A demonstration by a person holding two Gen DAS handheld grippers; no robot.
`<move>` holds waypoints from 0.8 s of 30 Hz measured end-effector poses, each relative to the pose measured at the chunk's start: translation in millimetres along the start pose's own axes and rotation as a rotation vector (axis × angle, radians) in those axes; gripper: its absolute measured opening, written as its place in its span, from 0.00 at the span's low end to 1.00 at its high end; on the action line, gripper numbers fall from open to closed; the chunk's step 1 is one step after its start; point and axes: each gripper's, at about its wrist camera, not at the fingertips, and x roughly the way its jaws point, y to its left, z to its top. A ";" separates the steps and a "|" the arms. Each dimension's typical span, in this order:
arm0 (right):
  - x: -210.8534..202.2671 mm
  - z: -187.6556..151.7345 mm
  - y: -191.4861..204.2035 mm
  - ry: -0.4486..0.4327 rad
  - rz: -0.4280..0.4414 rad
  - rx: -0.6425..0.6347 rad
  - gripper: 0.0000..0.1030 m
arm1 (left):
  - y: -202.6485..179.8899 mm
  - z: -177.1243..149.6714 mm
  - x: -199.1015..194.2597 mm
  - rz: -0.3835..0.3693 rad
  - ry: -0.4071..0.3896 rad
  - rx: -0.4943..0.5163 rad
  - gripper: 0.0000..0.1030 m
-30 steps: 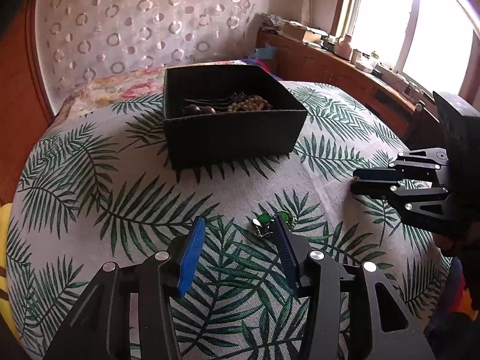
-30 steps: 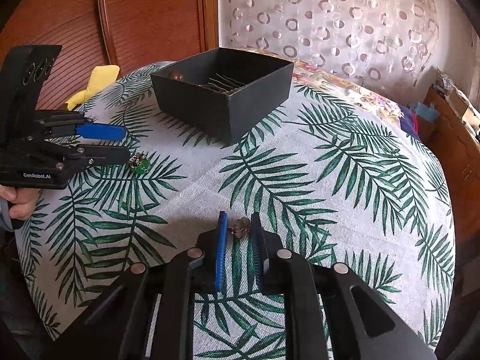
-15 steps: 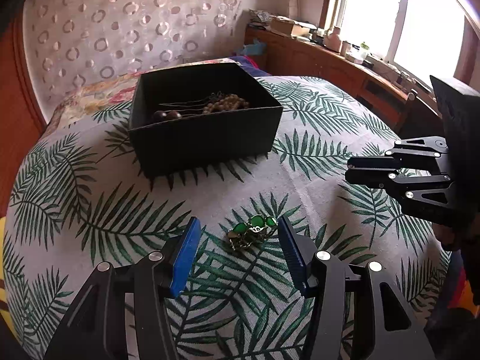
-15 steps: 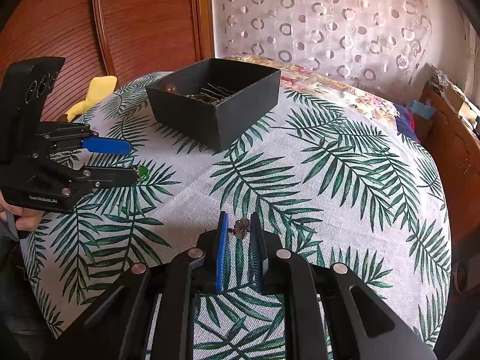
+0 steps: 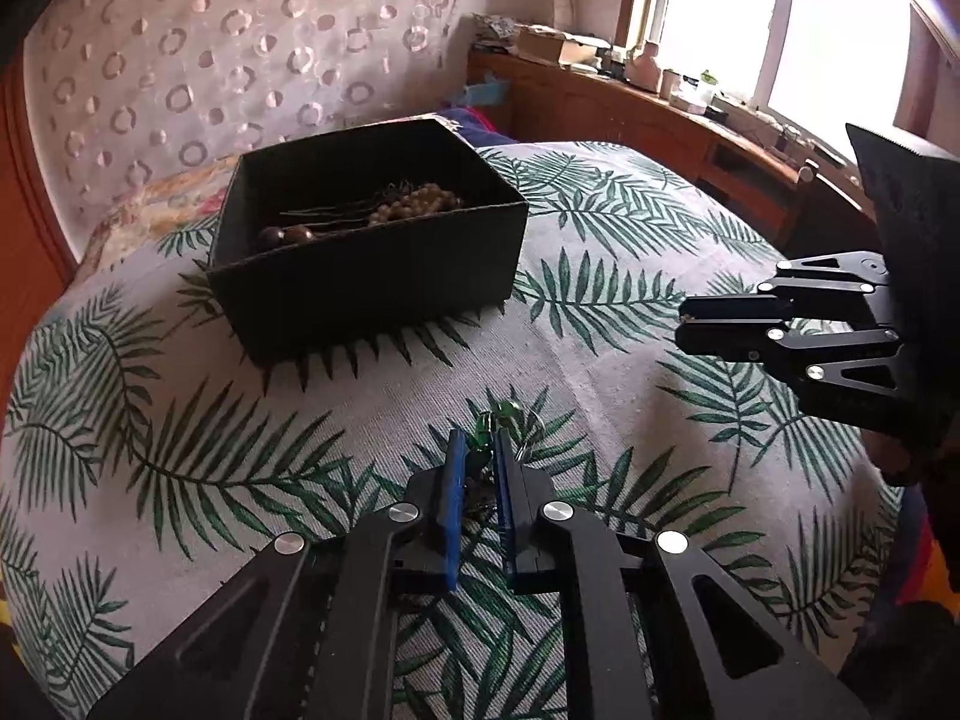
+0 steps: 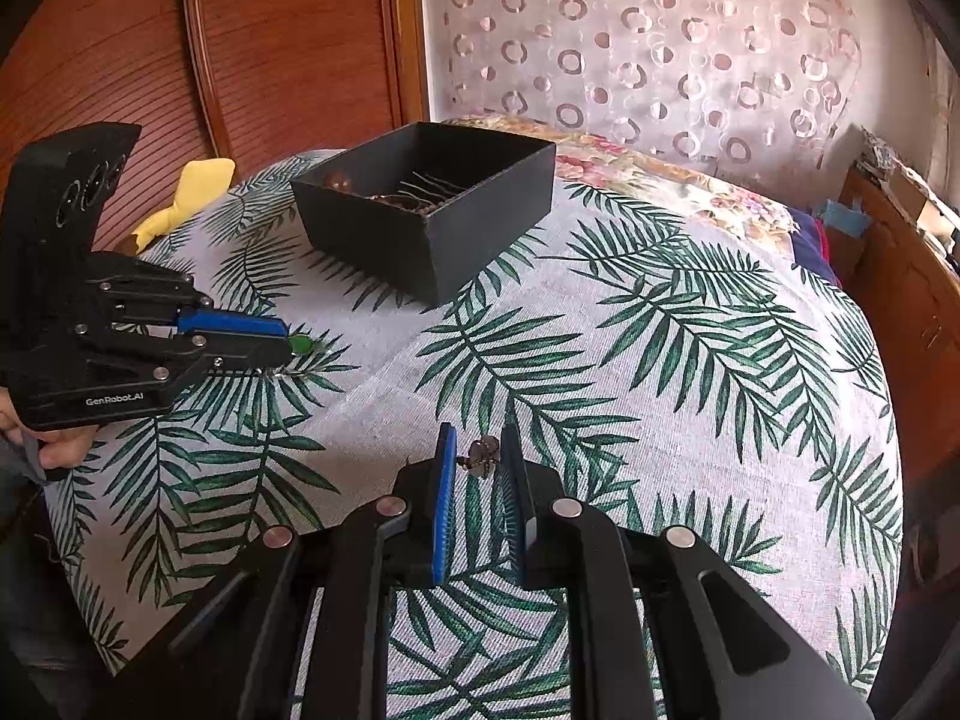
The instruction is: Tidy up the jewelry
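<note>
Left gripper (image 5: 478, 456) now pinches green brooch (image 5: 487, 427) (was spread), right gripper (image 6: 478, 457) pinches small earring (image 6: 480, 455); next black box (image 5: 366, 276).

Our left gripper (image 5: 479, 456) sits at the lower centre of its own view, jaws pinched nearly together. Our right gripper (image 6: 479, 450), lower centre in its view, has its jaws narrowly parted.

Black box (image 5: 366, 288) alone on tablecloth (image 5: 600, 360)
</note>
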 end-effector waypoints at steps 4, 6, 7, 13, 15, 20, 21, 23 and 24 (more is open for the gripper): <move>-0.7 1.1 0.1 -0.008 0.000 -0.003 0.16 | -1.0 0.2 -3.0 0.002 -0.011 0.002 0.08; -2.1 3.3 0.0 -0.015 0.001 -0.005 0.16 | -2.3 0.9 -4.6 0.003 -0.019 0.004 0.08; -2.7 4.7 0.2 -0.018 0.003 -0.006 0.16 | -2.5 1.8 -6.2 0.004 -0.024 0.004 0.08; -8.1 20.3 1.5 -0.045 0.011 -0.014 0.16 | 2.0 12.4 -25.3 -0.003 -0.083 -0.003 0.07; -11.5 30.2 3.2 -0.068 0.018 -0.016 0.16 | 2.9 19.1 -31.0 -0.003 -0.104 -0.007 0.07; -18.0 58.7 10.6 -0.132 0.037 -0.031 0.16 | 9.3 42.1 -43.5 0.019 -0.160 -0.018 0.07; -18.3 66.6 12.1 -0.147 0.046 -0.032 0.16 | 11.7 46.5 -45.9 0.024 -0.172 -0.023 0.07; -18.0 78.4 14.0 -0.165 0.058 -0.032 0.16 | 16.2 53.3 -49.4 0.035 -0.191 -0.029 0.07; -17.1 85.2 15.4 -0.175 0.063 -0.035 0.16 | 19.5 57.5 -50.8 0.042 -0.200 -0.034 0.08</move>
